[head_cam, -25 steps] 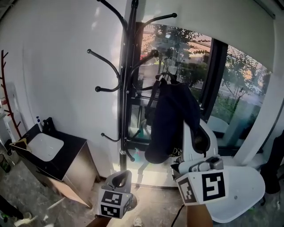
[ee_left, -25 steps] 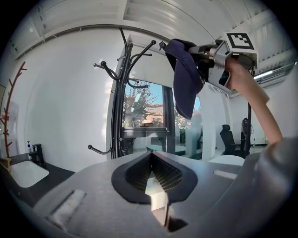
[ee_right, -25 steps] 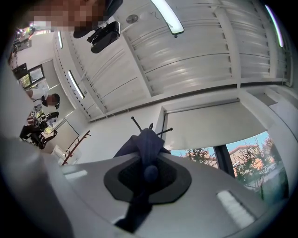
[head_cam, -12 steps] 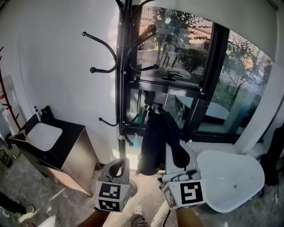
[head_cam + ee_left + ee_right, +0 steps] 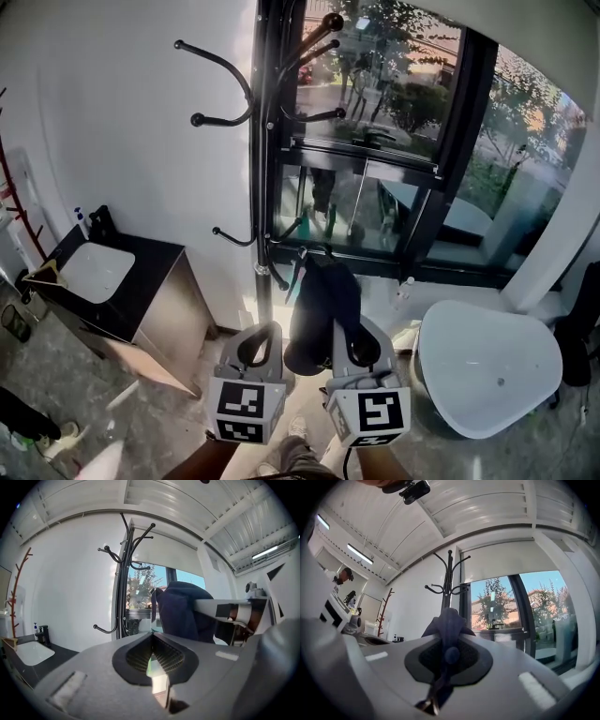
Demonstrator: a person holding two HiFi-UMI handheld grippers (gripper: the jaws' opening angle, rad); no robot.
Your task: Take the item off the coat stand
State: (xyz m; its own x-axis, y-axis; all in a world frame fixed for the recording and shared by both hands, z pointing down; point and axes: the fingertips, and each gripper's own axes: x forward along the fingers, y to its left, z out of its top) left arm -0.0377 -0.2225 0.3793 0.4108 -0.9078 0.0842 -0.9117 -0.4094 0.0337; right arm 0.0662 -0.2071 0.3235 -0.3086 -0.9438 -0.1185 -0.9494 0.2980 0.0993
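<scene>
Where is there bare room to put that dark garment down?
The white table right of the garment looks bare. The floor in front of the cabinet, left of the coat stand, is open. The cabinet top is mostly sink.

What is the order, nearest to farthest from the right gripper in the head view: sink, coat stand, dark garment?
1. dark garment, clamped in the right gripper
2. coat stand, ahead, slightly left
3. sink, far left

Head view: the coat stand (image 5: 262,141) rises at upper centre, the window (image 5: 394,150) right of it. At left, a counter (image 5: 150,295) carries a basin (image 5: 92,273). The item (image 5: 319,309) hangs at lower centre, before the stand's foot.
</scene>
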